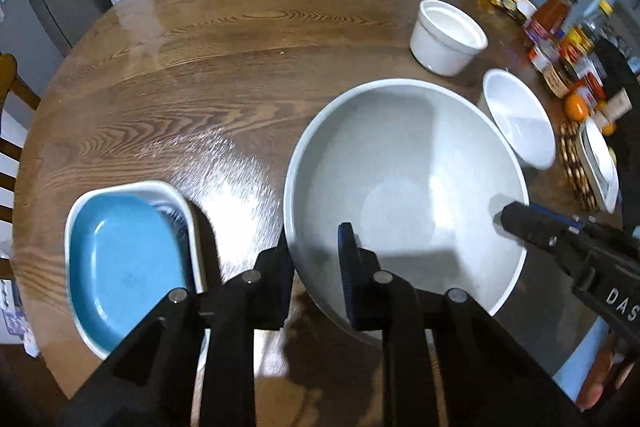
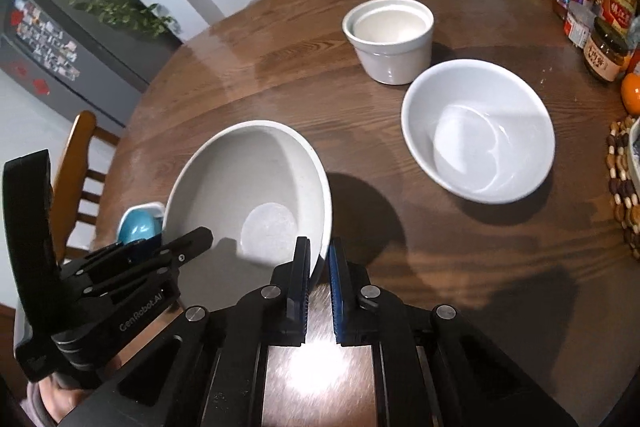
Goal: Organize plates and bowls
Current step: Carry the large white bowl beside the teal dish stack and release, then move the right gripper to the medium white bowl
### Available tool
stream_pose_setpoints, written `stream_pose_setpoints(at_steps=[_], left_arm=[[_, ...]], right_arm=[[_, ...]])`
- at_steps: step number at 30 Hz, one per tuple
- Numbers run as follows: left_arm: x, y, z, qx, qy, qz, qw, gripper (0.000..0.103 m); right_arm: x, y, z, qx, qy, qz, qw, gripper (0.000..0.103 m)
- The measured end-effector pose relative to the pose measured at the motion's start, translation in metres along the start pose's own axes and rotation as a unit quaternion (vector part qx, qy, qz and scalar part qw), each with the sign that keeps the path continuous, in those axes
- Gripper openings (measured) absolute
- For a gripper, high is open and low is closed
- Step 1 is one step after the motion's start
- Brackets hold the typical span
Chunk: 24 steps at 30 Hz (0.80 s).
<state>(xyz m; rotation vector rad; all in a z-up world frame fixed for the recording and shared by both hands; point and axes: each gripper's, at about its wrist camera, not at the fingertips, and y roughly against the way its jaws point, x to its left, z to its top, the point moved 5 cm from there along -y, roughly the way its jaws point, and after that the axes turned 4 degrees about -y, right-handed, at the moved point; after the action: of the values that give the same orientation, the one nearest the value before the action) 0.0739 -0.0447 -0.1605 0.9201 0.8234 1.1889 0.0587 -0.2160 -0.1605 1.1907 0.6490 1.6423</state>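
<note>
Right gripper (image 2: 319, 259) clenched on near rim of large grey bowl (image 2: 256, 187), lower centre of frame. Left gripper (image 1: 314, 247) grasps opposite rim, one finger inside, one outside. Recommend: lift both sides evenly, keep level. Bowl upright, mouth up; round, no long axis. Sits on table (image 1: 200, 47), blue dish (image 1: 124, 259) lower left.

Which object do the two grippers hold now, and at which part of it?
Both hold the large grey bowl by its rim: the left gripper at the near-left edge, the right gripper at the opposite edge.
</note>
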Motion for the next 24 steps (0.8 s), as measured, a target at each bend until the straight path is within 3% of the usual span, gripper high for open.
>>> stream_pose_setpoints(at_steps=[8,12,16,17,24], left_arm=[[0.014,-0.004,-0.035,0.028,0.002,0.001,0.9996,0.018],[0.017,-0.011,-0.036,0.024,0.004,0.015,0.9996,0.021],[0.022,-0.004,-0.036,0.010,0.010,0.027,0.9995,0.058],[0.024,0.001,-0.035,0.002,0.013,0.030,0.9995,0.063],[0.021,0.029,-0.037,-0.016,0.014,0.015,0.9997,0.067]], right_arm=[[0.011,-0.023,-0.042,0.053,0.007,-0.003,0.999,0.012],[0.012,-0.028,-0.043,0.050,0.001,-0.001,0.999,0.012],[0.016,-0.024,-0.038,0.036,0.016,-0.028,0.999,0.014],[0.015,-0.021,-0.036,0.030,0.017,-0.033,0.999,0.015],[-0.002,0.004,-0.032,0.002,-0.009,-0.026,1.000,0.033]])
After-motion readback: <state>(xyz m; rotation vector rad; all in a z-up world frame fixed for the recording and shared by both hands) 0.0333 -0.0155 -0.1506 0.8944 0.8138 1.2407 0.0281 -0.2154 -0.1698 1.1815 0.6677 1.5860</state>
